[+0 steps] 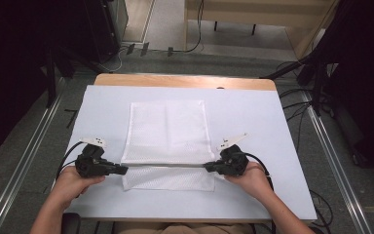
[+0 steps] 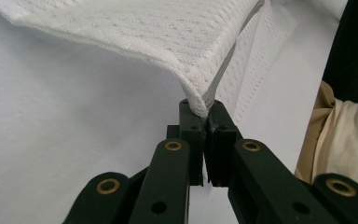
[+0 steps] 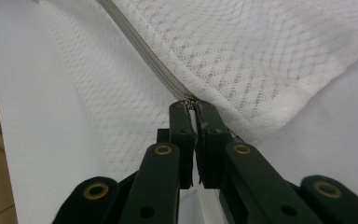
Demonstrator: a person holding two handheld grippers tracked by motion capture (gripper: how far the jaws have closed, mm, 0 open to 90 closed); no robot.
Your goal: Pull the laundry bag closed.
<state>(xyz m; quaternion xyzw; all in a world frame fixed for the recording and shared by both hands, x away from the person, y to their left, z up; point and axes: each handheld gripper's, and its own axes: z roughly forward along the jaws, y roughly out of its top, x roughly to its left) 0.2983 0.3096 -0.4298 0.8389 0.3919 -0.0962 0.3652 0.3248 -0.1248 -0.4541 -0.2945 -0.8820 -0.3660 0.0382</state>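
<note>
Both grippers are clamping the white mesh laundry bag (image 1: 168, 131): left gripper (image 1: 124, 169) and right gripper (image 1: 206, 167) pinching opposite ends of its zipper (image 3: 144, 49), stretching crosswise between the 2.

A white mesh bag (image 1: 168, 131) with a grey zip (image 3: 144, 51) lies on a pale sheet (image 1: 253, 117) between black tongs (image 2: 204, 112).

White mesh cloth bag (image 1: 168, 131) (matt, grey zipper (image 3: 144, 51)).

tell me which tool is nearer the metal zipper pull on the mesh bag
Right. The right tool is shut at the zipper pull; the left tool grips the mesh bag at the opposite end of the zipper.
</note>
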